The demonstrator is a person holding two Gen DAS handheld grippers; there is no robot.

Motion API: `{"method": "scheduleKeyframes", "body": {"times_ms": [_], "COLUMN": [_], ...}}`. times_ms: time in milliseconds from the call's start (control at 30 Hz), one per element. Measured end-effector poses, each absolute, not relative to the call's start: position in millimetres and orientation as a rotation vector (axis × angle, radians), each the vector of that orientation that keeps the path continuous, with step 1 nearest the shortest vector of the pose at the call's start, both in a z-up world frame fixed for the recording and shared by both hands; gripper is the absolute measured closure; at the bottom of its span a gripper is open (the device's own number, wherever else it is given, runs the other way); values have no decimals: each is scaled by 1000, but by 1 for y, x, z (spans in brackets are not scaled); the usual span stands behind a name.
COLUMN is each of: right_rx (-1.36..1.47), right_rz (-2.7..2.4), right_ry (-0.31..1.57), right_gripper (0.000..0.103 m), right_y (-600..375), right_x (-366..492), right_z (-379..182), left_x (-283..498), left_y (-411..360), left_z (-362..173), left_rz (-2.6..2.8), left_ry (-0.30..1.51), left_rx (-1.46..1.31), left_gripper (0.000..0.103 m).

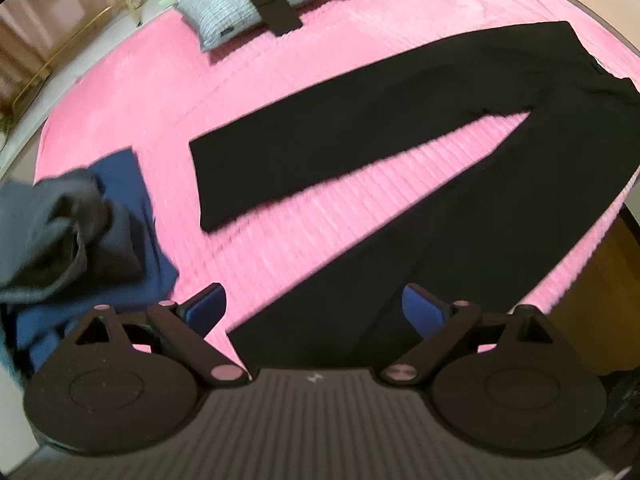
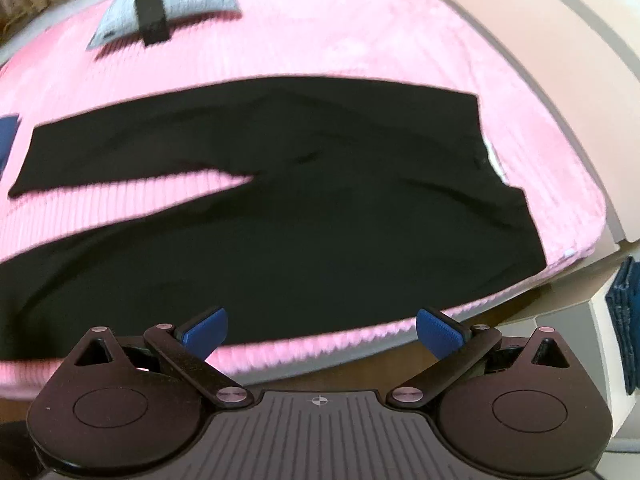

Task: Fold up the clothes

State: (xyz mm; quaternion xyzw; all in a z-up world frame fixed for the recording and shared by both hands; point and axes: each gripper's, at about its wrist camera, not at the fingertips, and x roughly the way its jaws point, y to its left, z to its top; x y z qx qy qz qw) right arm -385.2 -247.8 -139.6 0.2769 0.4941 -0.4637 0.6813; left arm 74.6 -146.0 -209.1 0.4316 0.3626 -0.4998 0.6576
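A pair of black trousers (image 1: 400, 140) lies spread flat on a pink bedspread (image 1: 280, 60), its two legs splayed apart towards the left. In the right wrist view the trousers (image 2: 300, 208) fill the middle, waistband at the right. My left gripper (image 1: 314, 308) hovers open above the near leg's hem, nothing between its blue pads. Over the near edge of the trousers and bed my right gripper (image 2: 322, 330) stands open and holds nothing.
A heap of blue and grey clothes (image 1: 80, 232) lies at the left of the bed. A light blue pillow (image 1: 256, 4) with a black flat object (image 1: 272, 6) on it sits at the far end. Folded denim (image 2: 626, 320) rests off the bed at right.
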Motion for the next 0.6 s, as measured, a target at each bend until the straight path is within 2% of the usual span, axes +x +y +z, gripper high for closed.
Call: {"method": "scheduleKeyframes", "body": {"times_ms": [267,600], "right_rx": [603,601], "right_rz": [-999,-1085], "right_ry": [1107,1123], "right_gripper": [0,0], "right_y": [-214,-151], "right_x": [-383,-350], "right_z": [-136,-126], "left_x": [44,65], "left_y": [-101,-66], "left_z": [-209,-207], "left_rz": [-1140,-1271], "left_ry": [833,778], "left_rx": [1037,1033], "left_gripper": [6,5]}}
